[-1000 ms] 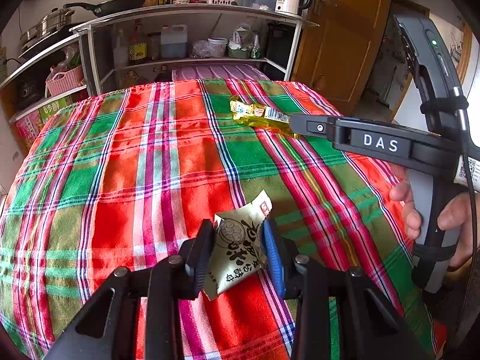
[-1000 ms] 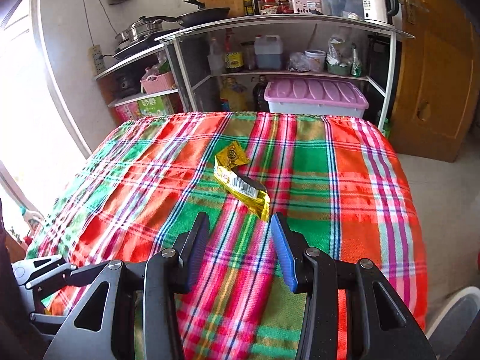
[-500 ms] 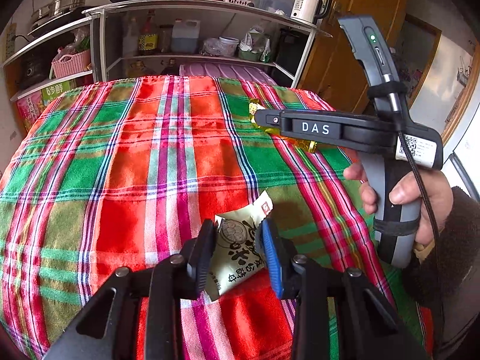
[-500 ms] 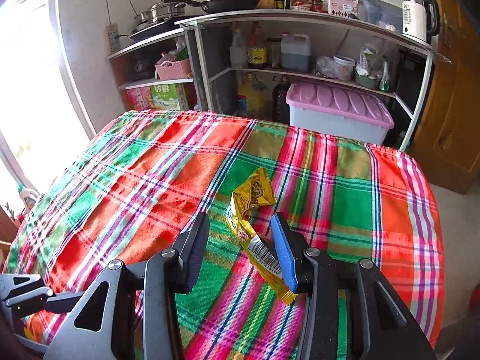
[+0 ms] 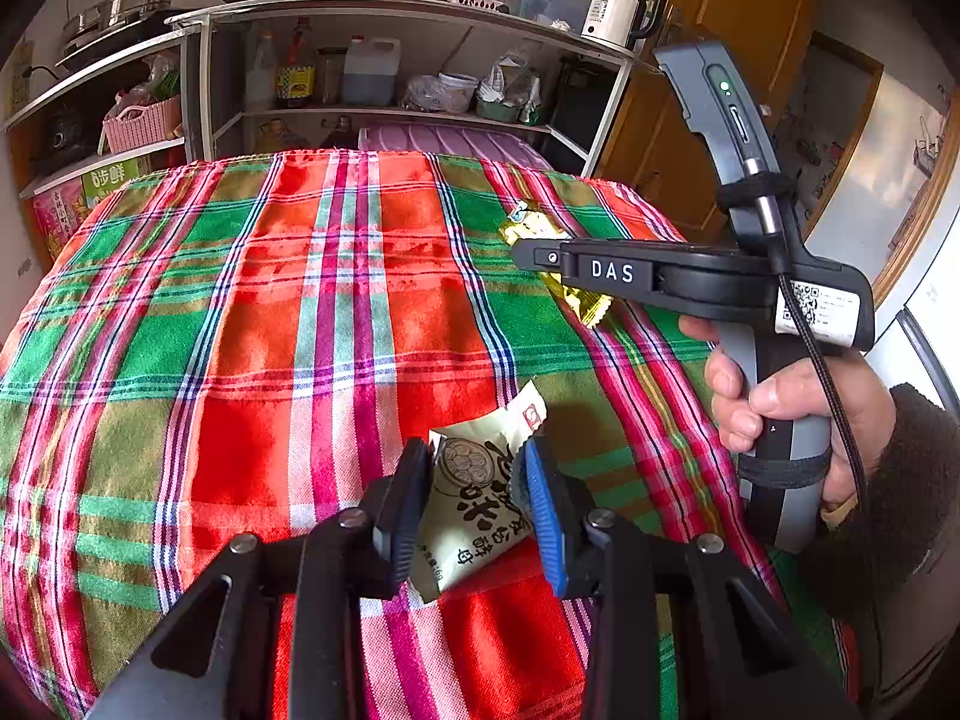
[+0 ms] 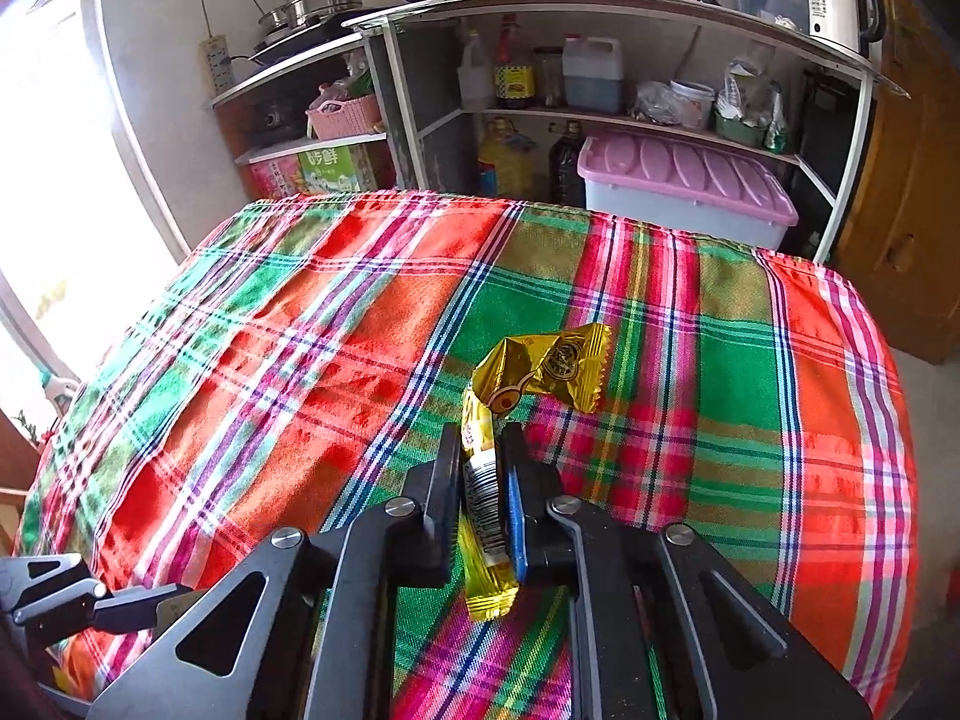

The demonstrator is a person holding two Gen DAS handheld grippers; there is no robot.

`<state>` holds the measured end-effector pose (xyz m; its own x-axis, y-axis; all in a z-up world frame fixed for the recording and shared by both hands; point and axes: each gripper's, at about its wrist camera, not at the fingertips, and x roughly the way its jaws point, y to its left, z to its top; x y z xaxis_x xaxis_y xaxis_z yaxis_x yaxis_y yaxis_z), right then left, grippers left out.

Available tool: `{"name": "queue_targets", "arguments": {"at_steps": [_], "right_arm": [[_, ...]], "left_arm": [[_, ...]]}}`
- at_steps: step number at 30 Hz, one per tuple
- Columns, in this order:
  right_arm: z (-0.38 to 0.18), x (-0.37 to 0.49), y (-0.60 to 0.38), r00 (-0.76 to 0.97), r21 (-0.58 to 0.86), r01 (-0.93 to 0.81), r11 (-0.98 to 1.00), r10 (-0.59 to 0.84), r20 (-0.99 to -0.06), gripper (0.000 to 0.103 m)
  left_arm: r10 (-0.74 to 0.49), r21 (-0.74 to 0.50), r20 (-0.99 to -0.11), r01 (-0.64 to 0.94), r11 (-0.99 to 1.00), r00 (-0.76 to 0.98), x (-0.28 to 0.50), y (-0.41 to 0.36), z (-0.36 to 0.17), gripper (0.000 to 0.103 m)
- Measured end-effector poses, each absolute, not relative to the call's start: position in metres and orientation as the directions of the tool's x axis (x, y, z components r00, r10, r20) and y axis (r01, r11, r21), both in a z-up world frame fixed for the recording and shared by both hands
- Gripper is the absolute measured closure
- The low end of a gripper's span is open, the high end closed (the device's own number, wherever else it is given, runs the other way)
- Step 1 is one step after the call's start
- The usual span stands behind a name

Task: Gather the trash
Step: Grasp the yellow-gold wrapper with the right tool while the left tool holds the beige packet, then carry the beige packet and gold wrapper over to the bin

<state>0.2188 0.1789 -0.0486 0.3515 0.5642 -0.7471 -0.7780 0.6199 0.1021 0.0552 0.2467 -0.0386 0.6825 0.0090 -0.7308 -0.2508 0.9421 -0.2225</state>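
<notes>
The right gripper [image 6: 483, 480] has closed on the yellow wrapper [image 6: 540, 369]; half a second ago its fingers stood wide with the wrapper between them, and a second ago the wrapper lay ahead of it on the plaid tablecloth [image 6: 300, 360]. The fingers now stand narrow, pinching the wrapper's barcode end, while the crumpled gold end sticks out beyond the fingertips and its lower end hangs below them. Whether the wrapper has left the cloth cannot be told from either view. The left gripper [image 5: 480, 498] is unchanged across all three moments: its fingers are narrowed on the white snack packet [image 5: 480, 504], which is held near the front edge of the tablecloth, with its torn corner pointing away from the camera. In the left view the right gripper sits beyond and to the right of the white packet, with the yellow wrapper [image 5: 576, 300] showing above and below its finger. Judgement: both visible pieces of trash are now in hand, so the pickup stage looks complete and a drop-off is what remains. No bin or bag is visible in either view. The containers in sight are behind the tablecloth: a lidded pink storage box [image 6: 684, 186], contents hidden, and a pink basket [image 6: 345, 114] on the shelf holding items too small to identify.
</notes>
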Motion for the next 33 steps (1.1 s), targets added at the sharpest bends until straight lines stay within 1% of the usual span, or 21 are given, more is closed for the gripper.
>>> {"name": "queue_targets", "arguments": {"at_steps": [6, 27, 33], "right_arm": [[-0.046, 0.217, 0.174, 0.357, 0.122, -0.769, 0.627, 0.581, -0.732, 0.097], [-0.017, 0.174, 0.119, 0.412, 0.124, -0.757, 0.641, 0.616, -0.671, 0.097], [-0.010, 0.150, 0.089, 0.443, 0.126, -0.744, 0.656, 0.626, -0.642, 0.097]], "left_arm": [[0.011, -0.220, -0.731, -0.251, 0.943, 0.682, 0.055, 0.246, -0.039, 0.068], [0.047, -0.156, -0.743, -0.241, 0.958, 0.668, 0.040, 0.218, -0.025, 0.070], [0.054, -0.135, -0.722, -0.217, 0.967, 0.690, 0.030, 0.200, -0.011, 0.070]]}}
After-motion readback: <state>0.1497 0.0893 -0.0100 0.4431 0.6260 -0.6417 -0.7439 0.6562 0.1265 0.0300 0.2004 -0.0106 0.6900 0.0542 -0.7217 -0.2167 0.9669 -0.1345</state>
